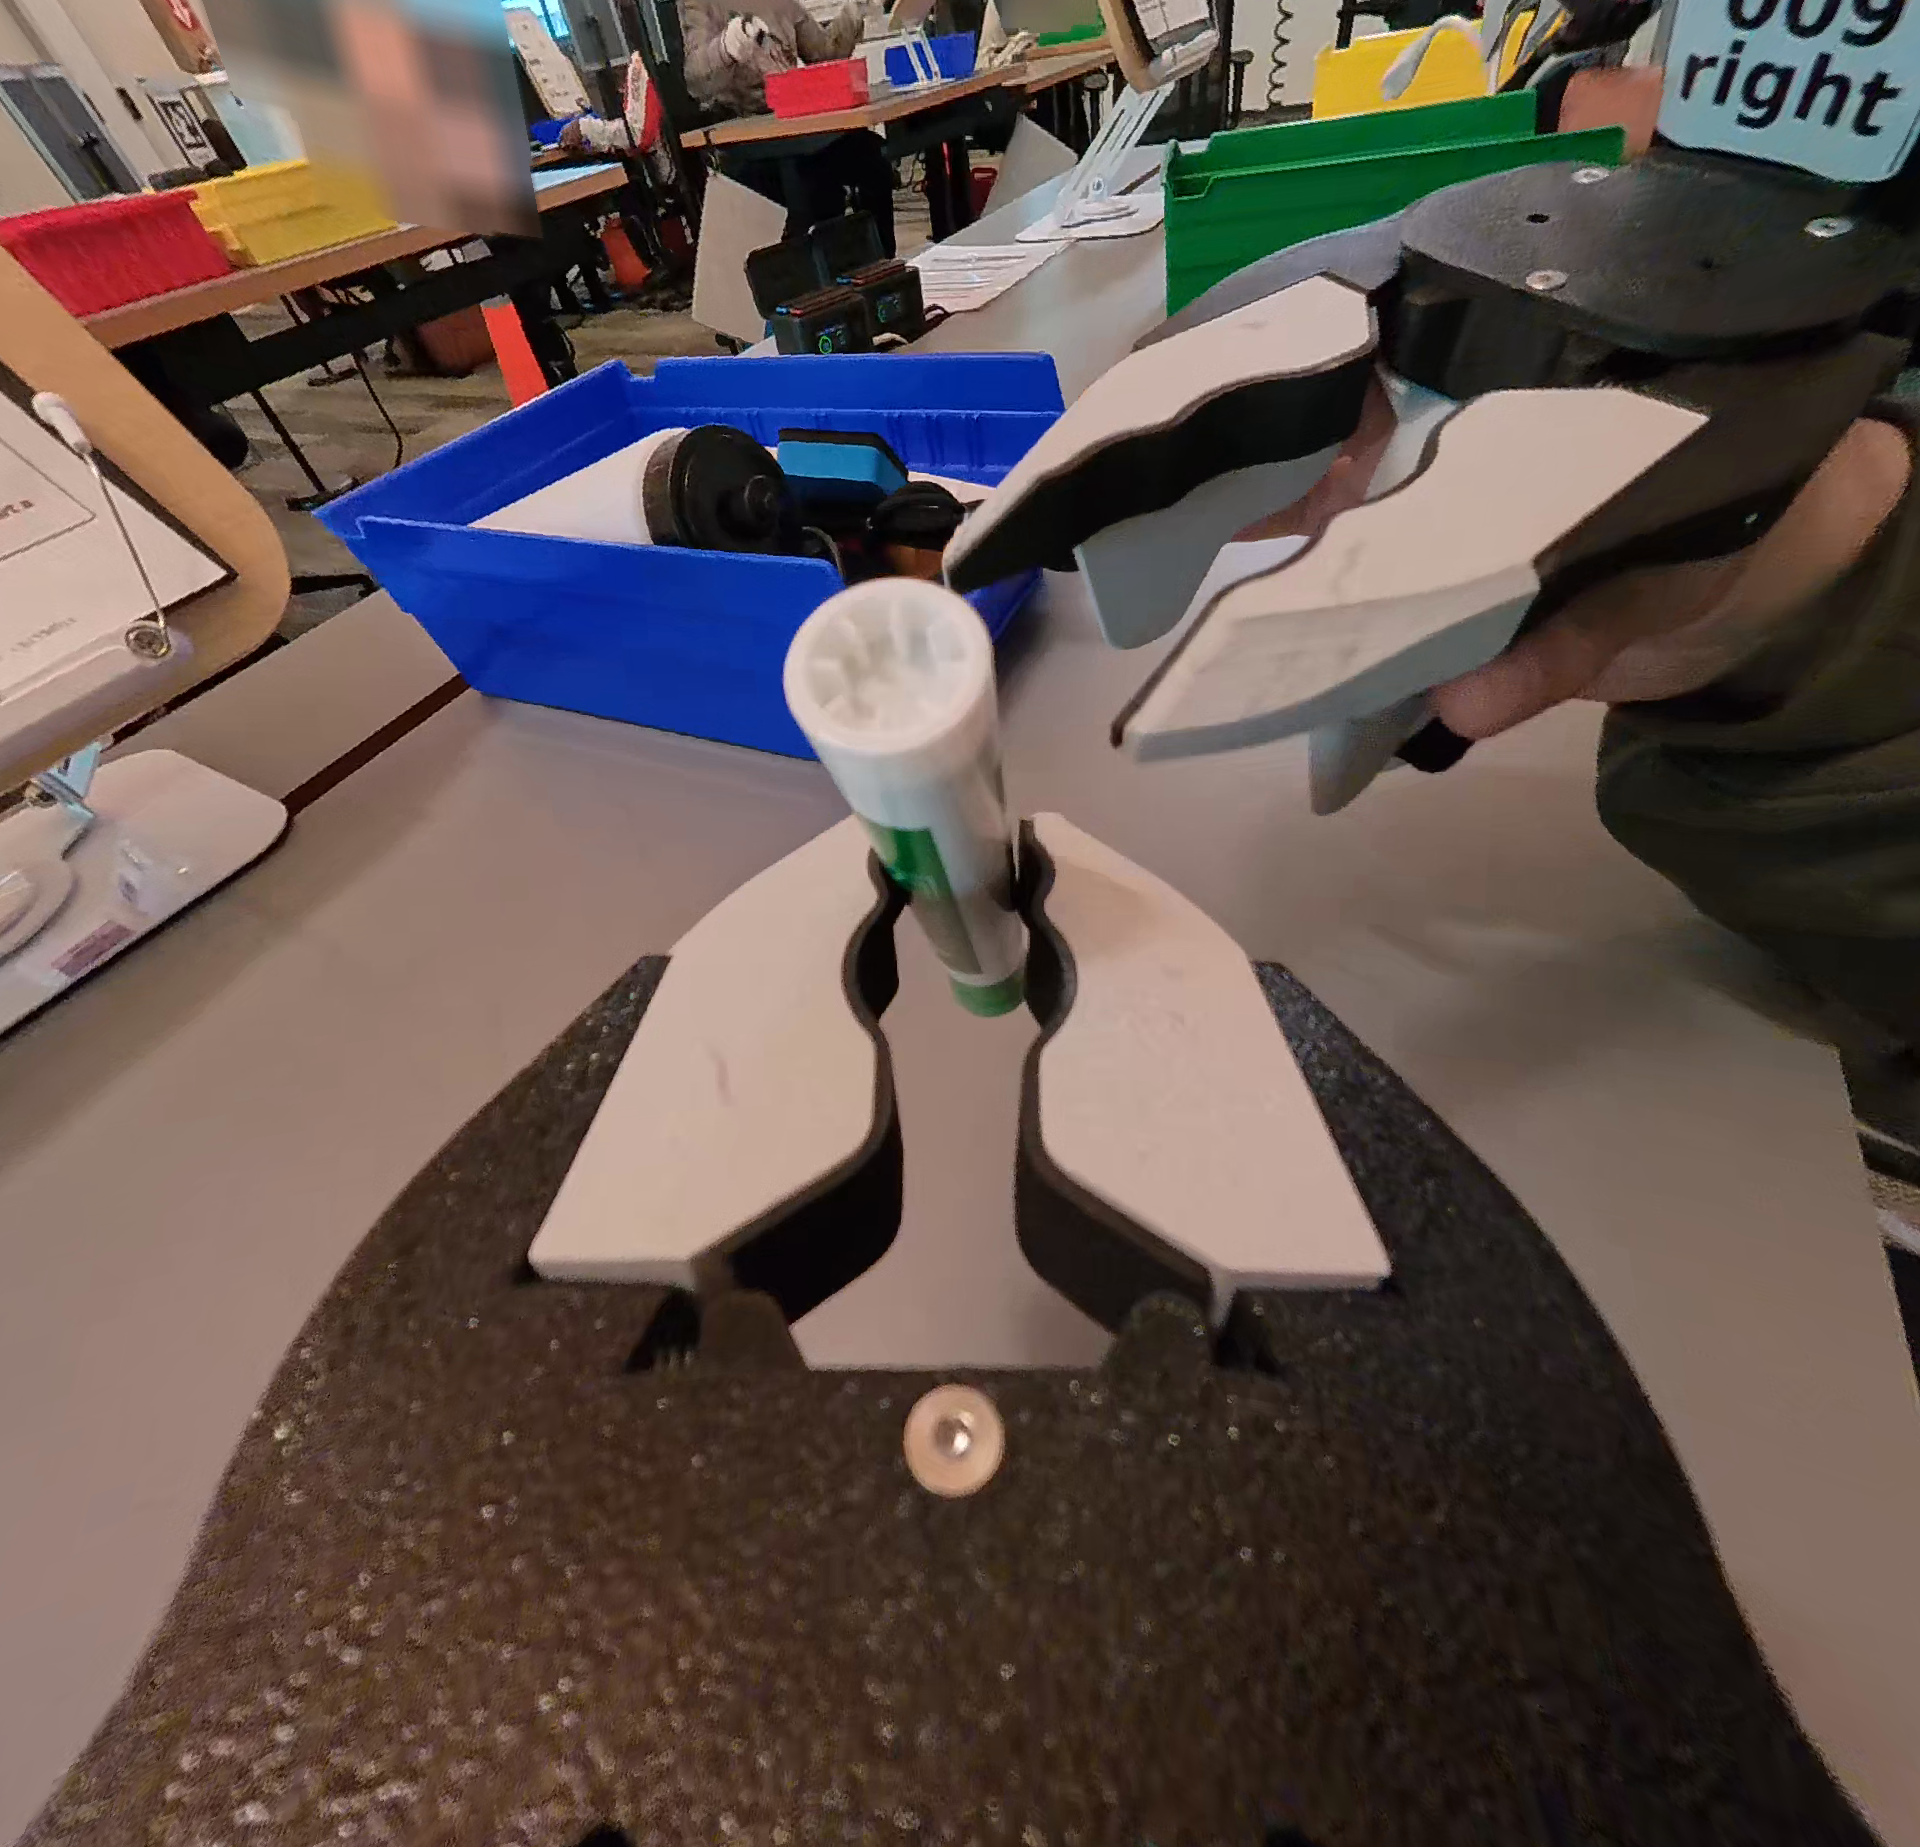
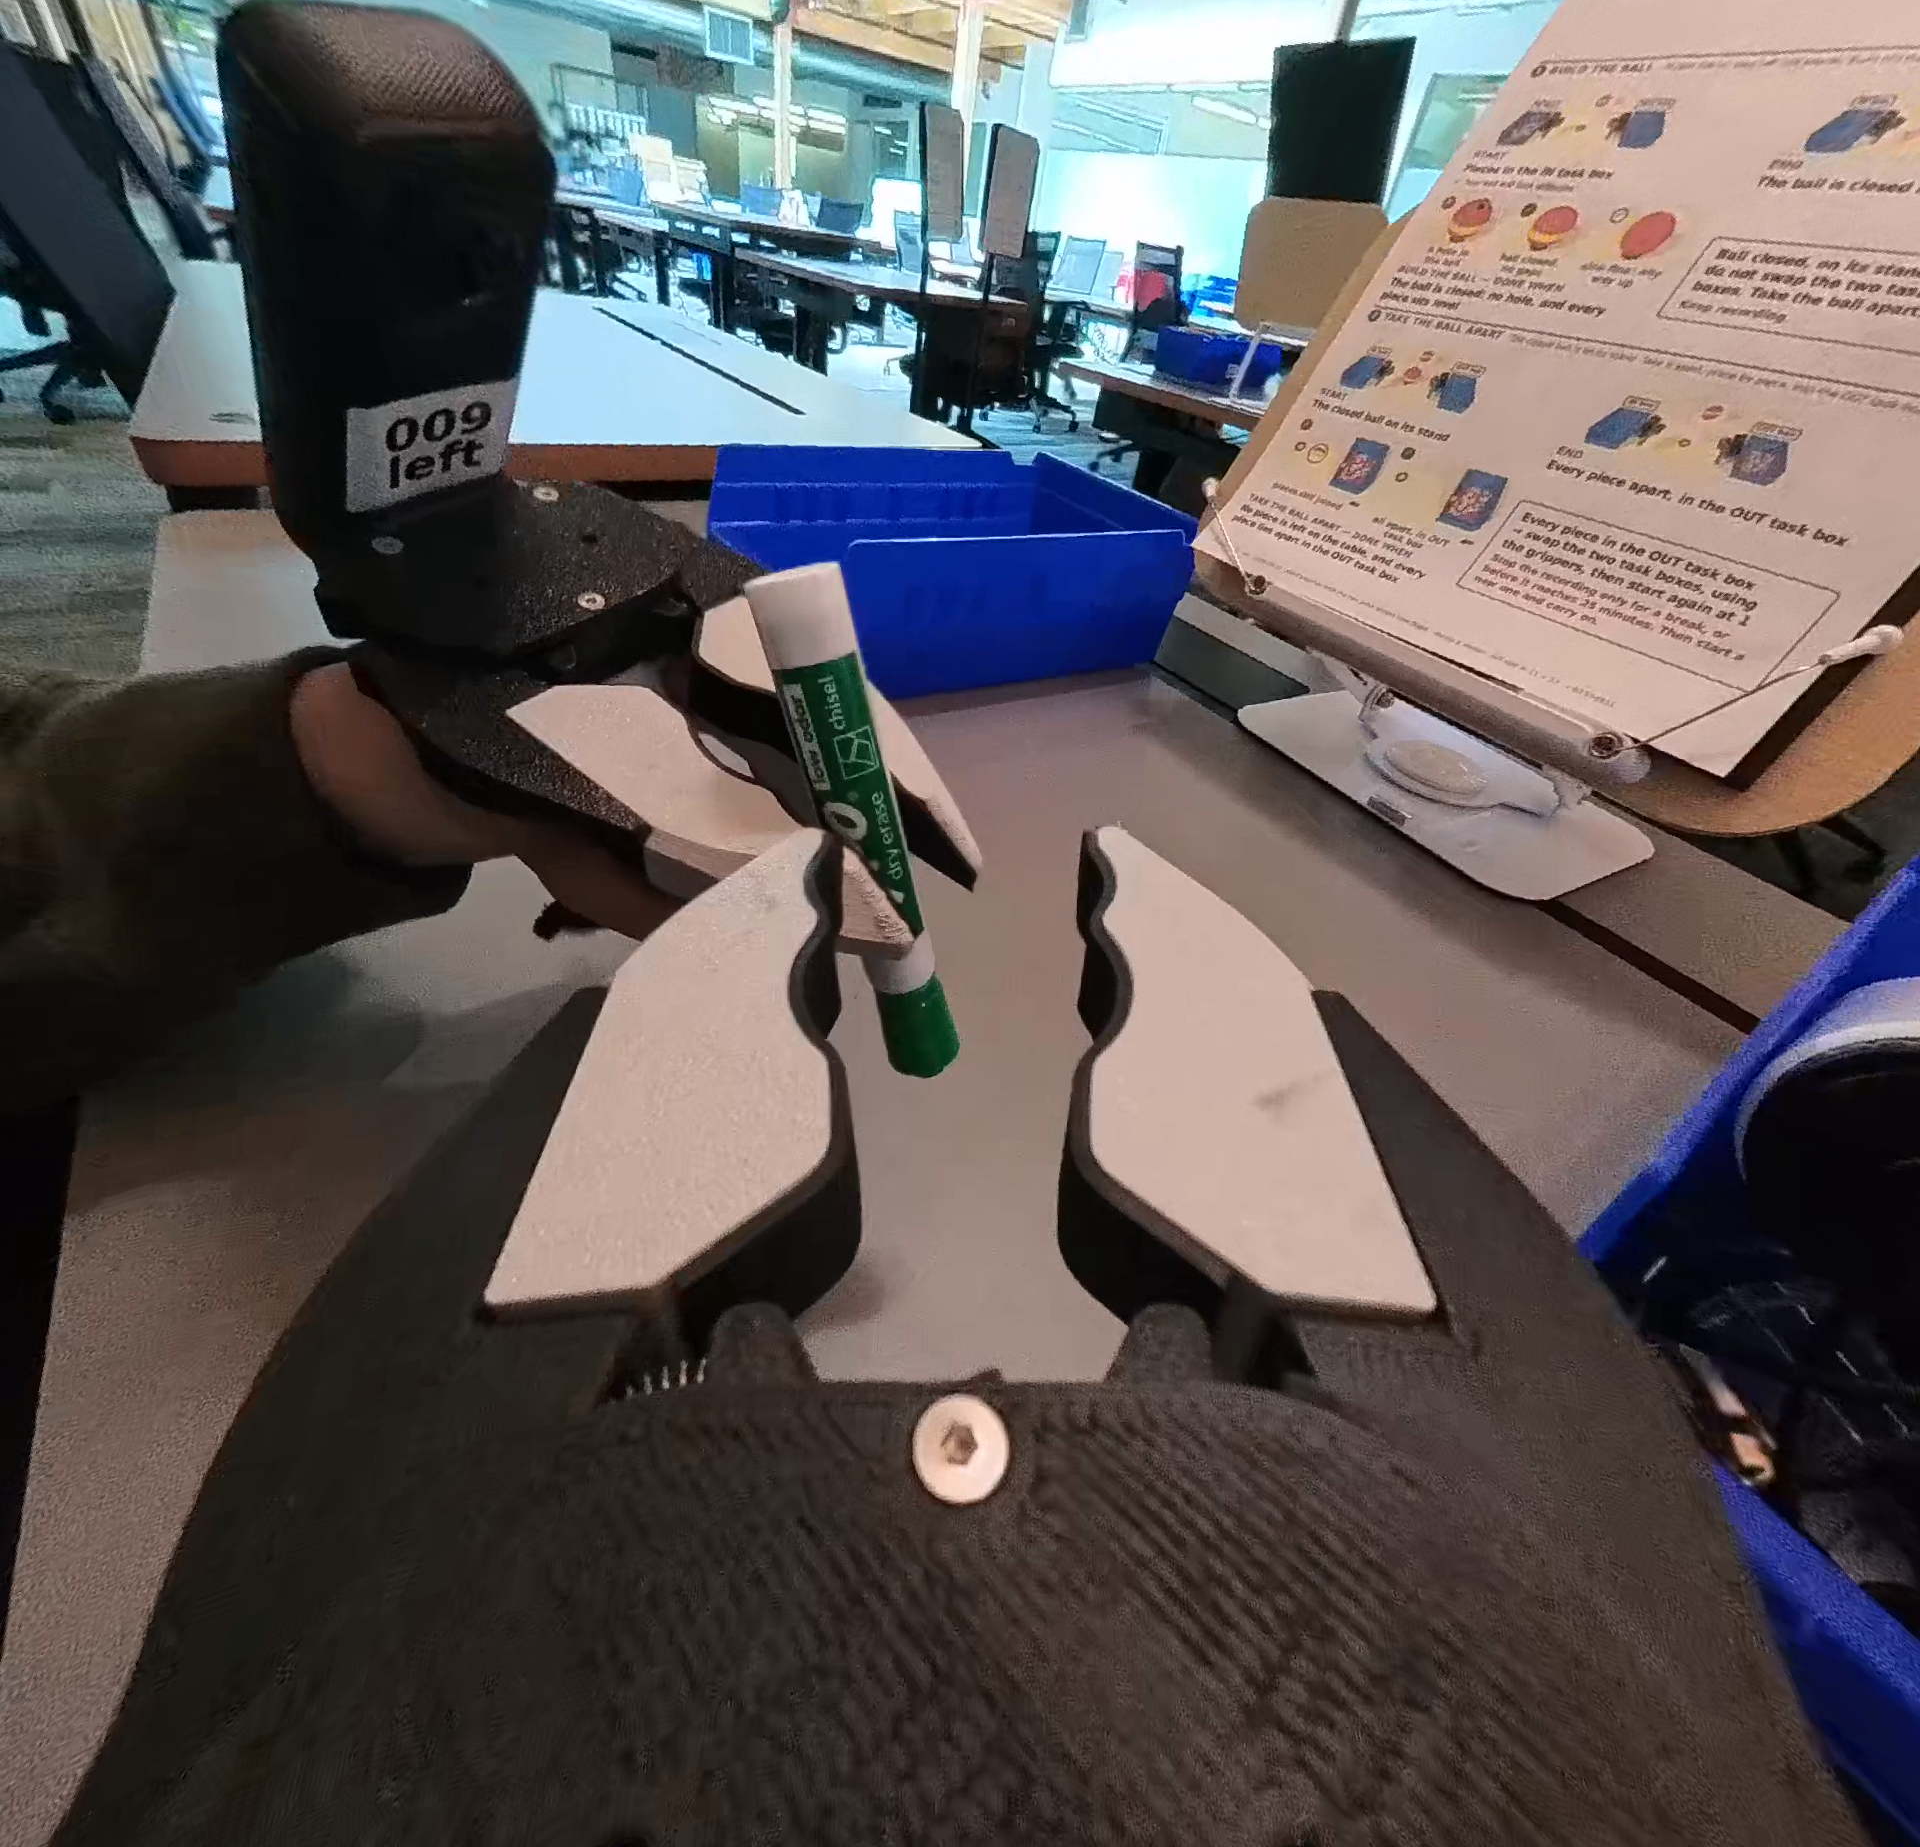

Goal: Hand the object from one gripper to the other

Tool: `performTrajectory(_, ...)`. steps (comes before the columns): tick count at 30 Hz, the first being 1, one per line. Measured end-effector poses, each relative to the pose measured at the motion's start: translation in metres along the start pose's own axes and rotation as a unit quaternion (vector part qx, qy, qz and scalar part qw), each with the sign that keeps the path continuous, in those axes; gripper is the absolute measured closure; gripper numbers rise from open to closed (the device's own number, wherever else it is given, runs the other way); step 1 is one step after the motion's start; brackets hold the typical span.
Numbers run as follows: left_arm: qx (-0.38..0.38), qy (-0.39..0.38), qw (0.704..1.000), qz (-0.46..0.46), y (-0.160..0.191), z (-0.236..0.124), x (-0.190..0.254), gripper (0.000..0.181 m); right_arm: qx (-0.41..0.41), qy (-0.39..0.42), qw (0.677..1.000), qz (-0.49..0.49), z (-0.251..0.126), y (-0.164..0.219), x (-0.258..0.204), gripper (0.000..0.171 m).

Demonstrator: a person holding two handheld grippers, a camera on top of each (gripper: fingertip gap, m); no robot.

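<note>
While the left gripper (image 1: 951,867) is clamped on the marker (image 1: 920,789), the right gripper (image 2: 951,862) sits w/ its fingers spread wide, nothing between them touching either pad. Marker = white barrel w/ green label and green cap; it stands near upright, tilted a bit, cap end down, white butt end up. Left gripper's fingertips pinch it around the lower part of the barrel, just above the cap; cap hangs free below the fingers, above the table (image 1: 520,914), not touching it.

From the right wrist view the marker (image 2: 862,821) is just in front of the right gripper's left-side finger (image 2: 717,1049), its cap near that fingertip's inner edge; can't tell if they touch. The other right finger is well apart from the marker. Left gripper (image 2: 914,862) comes in from the left of that view, held by a hand (image 2: 416,810) in a dark sleeve.

From the left wrist view the right gripper (image 1: 1039,644) hovers to the right of the marker's top, fingers apart, its upper tip near the butt end, a hand (image 1: 1683,634) behind it.

Blue bin (image 1: 665,602) w/ black and white items sits toward the table's far edge; a second blue bin (image 2: 956,550) is empty as far as seen. Clipboard stand (image 2: 1455,789) w/ an instruction sheet is at the table's edge beside it.
</note>
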State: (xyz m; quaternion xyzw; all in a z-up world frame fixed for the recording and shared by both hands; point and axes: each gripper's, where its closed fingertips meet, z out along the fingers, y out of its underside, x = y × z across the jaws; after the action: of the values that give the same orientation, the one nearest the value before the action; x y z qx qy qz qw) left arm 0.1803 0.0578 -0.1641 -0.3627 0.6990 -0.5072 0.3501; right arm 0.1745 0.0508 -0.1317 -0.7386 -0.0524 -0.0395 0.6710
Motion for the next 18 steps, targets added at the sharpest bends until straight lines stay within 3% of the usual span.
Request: performTrajectory(18, -0.008, -0.016, 1.0, -0.008, 0.01, -0.008, -0.003, 0.162, -0.007, 0.003, 1.0, 0.005, -0.003, 0.006, 0.004, 0.132)
